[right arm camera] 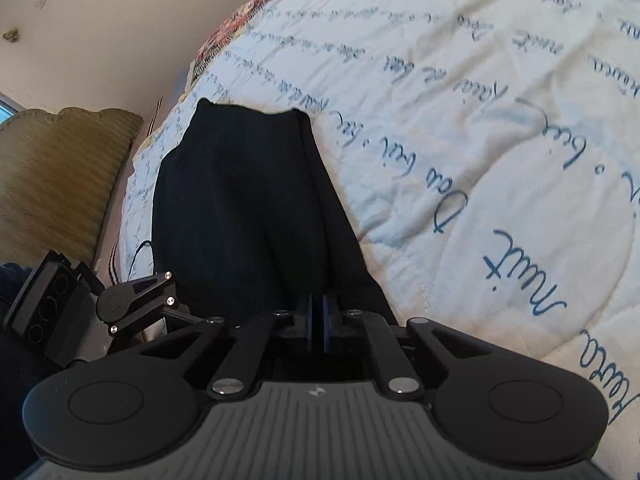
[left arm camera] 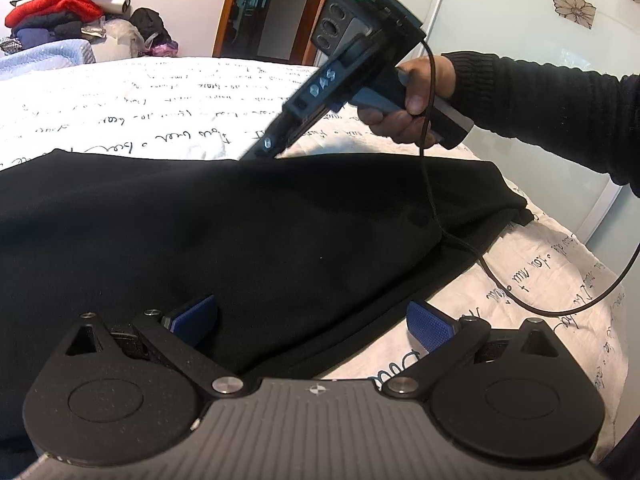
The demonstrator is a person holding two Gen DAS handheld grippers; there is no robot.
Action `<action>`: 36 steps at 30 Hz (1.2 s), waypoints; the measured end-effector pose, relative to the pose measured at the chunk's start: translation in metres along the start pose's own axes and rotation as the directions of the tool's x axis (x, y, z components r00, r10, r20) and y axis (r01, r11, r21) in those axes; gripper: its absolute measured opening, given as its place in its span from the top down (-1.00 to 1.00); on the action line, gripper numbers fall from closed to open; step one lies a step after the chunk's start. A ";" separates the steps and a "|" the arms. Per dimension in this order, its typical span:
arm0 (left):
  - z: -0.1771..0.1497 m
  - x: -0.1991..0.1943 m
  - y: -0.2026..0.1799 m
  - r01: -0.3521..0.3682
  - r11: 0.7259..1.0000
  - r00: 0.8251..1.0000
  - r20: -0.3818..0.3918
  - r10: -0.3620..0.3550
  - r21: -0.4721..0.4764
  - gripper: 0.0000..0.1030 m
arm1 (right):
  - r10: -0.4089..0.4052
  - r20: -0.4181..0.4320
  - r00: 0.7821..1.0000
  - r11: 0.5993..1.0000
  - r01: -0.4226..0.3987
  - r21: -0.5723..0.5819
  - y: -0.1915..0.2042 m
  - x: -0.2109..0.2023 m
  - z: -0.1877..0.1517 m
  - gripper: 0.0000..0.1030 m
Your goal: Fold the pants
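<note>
A white quilt (left arm camera: 132, 100) printed with blue script is spread over the bed, and the black pants (left arm camera: 240, 232) are laid flat across it. The right gripper (right arm camera: 319, 322) is pressed together, seemingly pinching the pants' far edge. The left gripper (left arm camera: 312, 326) is held spread wide over the near edge.

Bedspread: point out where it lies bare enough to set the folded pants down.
Bare bedspread stretches beyond the black pants on their far side. A narrower strip borders their near corner, crossed by a cable. The clothes pile crowds the far end.
</note>
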State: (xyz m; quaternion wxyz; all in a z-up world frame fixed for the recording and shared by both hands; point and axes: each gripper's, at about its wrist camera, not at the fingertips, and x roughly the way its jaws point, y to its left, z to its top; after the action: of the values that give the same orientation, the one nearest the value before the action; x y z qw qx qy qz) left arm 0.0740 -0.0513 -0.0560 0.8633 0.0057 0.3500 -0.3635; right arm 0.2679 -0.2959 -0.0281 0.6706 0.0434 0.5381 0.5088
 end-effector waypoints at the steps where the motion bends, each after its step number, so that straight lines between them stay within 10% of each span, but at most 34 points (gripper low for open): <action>1: 0.000 0.000 0.000 -0.001 1.000 1.000 0.003 0.001 0.002 -0.99 | 0.016 0.026 1.000 1.000 -0.016 0.012 0.000 -0.004 0.000 0.91; 14: -0.002 -0.001 0.003 0.000 1.000 1.000 0.012 0.000 0.007 -0.99 | 0.016 0.178 0.984 0.998 -0.026 0.056 -0.009 -0.031 0.006 0.92; 20: -0.001 0.001 0.000 -0.005 1.000 1.000 0.009 0.005 0.015 -0.99 | -0.138 0.135 0.981 0.990 0.133 0.048 -0.013 -0.004 0.000 0.92; 27: 0.020 -0.004 0.005 0.045 0.994 0.997 -0.061 -0.051 -0.099 -0.99 | -0.226 0.386 0.894 0.963 0.146 0.224 0.016 -0.076 -0.040 0.86; 31: 0.032 0.019 0.013 0.061 0.986 0.991 -0.108 -0.078 -0.157 -0.98 | -0.165 0.387 0.907 0.953 0.046 0.299 0.036 -0.055 -0.090 0.70; 33: 0.030 0.021 0.009 0.062 0.994 0.992 -0.100 -0.071 -0.091 -0.99 | -0.328 0.299 0.896 0.894 0.192 0.405 0.020 -0.042 -0.116 0.79; 36: 0.026 0.016 0.005 0.061 0.998 0.990 -0.128 -0.065 -0.034 -0.99 | -0.364 0.445 0.818 0.781 0.008 0.624 -0.011 -0.083 -0.172 0.88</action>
State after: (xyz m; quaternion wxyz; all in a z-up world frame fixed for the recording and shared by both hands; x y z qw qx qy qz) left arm 0.1004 -0.0642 -0.0472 0.8269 0.0051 0.4106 -0.3842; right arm 0.1508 -0.4460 -0.0500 0.7949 0.3384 0.4589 0.2074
